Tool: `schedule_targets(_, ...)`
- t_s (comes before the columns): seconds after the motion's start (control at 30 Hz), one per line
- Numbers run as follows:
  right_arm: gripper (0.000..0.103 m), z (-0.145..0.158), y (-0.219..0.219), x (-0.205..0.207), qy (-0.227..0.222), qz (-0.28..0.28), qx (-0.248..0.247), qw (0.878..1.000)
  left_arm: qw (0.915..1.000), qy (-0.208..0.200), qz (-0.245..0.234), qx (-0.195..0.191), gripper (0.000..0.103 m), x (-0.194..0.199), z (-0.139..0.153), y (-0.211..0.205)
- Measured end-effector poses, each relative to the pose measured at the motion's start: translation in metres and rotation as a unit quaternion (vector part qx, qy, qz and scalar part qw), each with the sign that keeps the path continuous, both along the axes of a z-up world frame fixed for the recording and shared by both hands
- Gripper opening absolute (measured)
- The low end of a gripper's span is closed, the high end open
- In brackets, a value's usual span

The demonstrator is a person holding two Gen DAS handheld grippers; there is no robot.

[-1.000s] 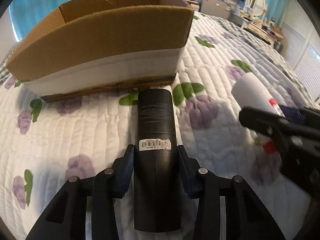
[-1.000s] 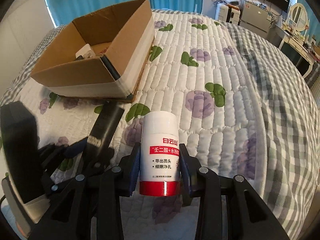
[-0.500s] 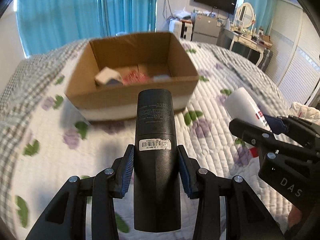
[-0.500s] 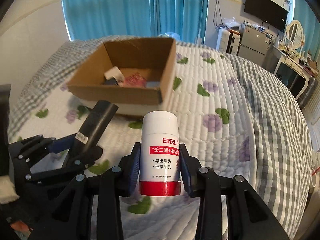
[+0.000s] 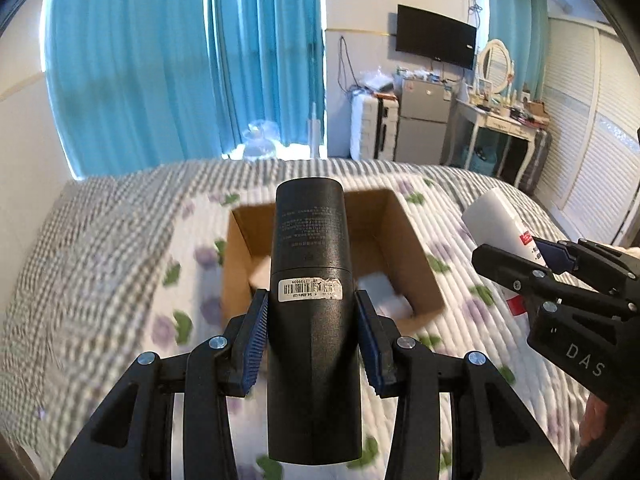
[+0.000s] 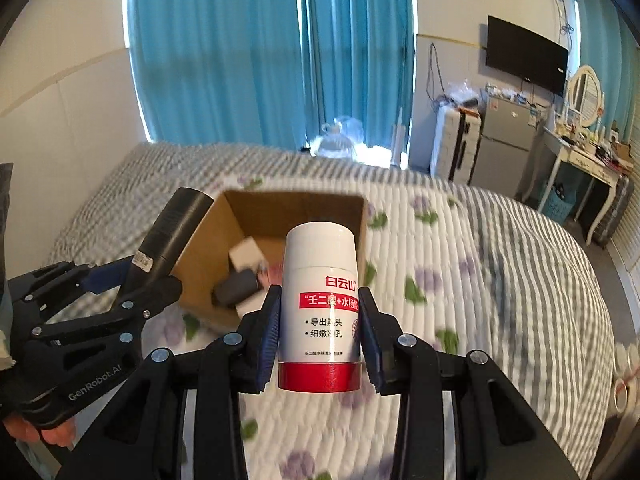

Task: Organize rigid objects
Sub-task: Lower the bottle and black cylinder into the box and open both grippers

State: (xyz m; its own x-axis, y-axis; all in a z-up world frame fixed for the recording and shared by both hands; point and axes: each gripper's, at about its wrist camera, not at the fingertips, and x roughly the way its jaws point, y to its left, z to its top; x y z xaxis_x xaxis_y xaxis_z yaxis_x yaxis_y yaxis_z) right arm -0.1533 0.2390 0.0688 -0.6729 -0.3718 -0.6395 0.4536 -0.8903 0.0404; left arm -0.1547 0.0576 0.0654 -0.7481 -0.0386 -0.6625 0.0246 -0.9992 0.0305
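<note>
My left gripper [image 5: 311, 320] is shut on a black cylindrical bottle [image 5: 312, 280] with a barcode sticker, held high above the bed. My right gripper [image 6: 319, 322] is shut on a white bottle [image 6: 320, 300] with a red base and Chinese text. An open cardboard box [image 5: 416, 264] lies on the bed below and ahead of both grippers; it holds a white box [image 6: 245, 254], a dark item [image 6: 236, 292] and other small items. The right gripper shows in the left wrist view [image 5: 556, 276] with the white bottle [image 5: 496, 220]. The left gripper shows in the right wrist view [image 6: 116, 280] with the black bottle [image 6: 172, 232].
The bed has a white quilt [image 6: 460, 280] with purple flowers over a grey checked cover. Blue curtains [image 5: 180, 80] hang behind. A small fridge [image 5: 424, 120], a wall TV [image 5: 436, 42] and a dressing table [image 5: 504, 120] stand at the far right.
Both grippers have risen well above the bed with their bottles. The box now looks smaller, lies lower in view, and its inside shows from above.
</note>
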Motion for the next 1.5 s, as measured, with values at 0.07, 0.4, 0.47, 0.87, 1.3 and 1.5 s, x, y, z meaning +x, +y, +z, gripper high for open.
schedule_targets(0.07, 0.036, 0.002, -0.008, -0.016, 0.003, 0.001, -0.006, 1.0, 1.0, 0.0, 0.003, -0.002, 0.042, -0.014, 0.0, -0.005)
schedule_targets(0.4, 0.036, -0.06, -0.045, -0.122, -0.041, -0.021, -0.025, 0.999, 0.9996, -0.023, 0.014, -0.013, 0.042, -0.087, -0.046, -0.022)
schedule_targets(0.47, 0.036, -0.07, -0.051, -0.133, -0.042, -0.021, -0.015, 0.999, 0.9995, -0.028, 0.013, -0.013, 0.042, -0.094, -0.054, -0.025)
schedule_targets(0.87, 0.053, -0.088, -0.053, -0.139, -0.04, -0.023, -0.035, 0.998, 0.9983, -0.058, 0.0, -0.007, 0.042, -0.096, -0.082, -0.028)
schedule_targets(1.3, 0.055, -0.049, -0.012, -0.118, -0.017, -0.05, -0.022, 0.998, 0.9929, -0.11, -0.023, 0.041, 0.042, -0.125, -0.084, -0.009)
schedule_targets(1.5, 0.065, -0.052, 0.002, -0.116, 0.005, -0.087, -0.036, 0.996, 0.9956, -0.093, -0.005, 0.012, 0.061, -0.128, -0.082, 0.0)
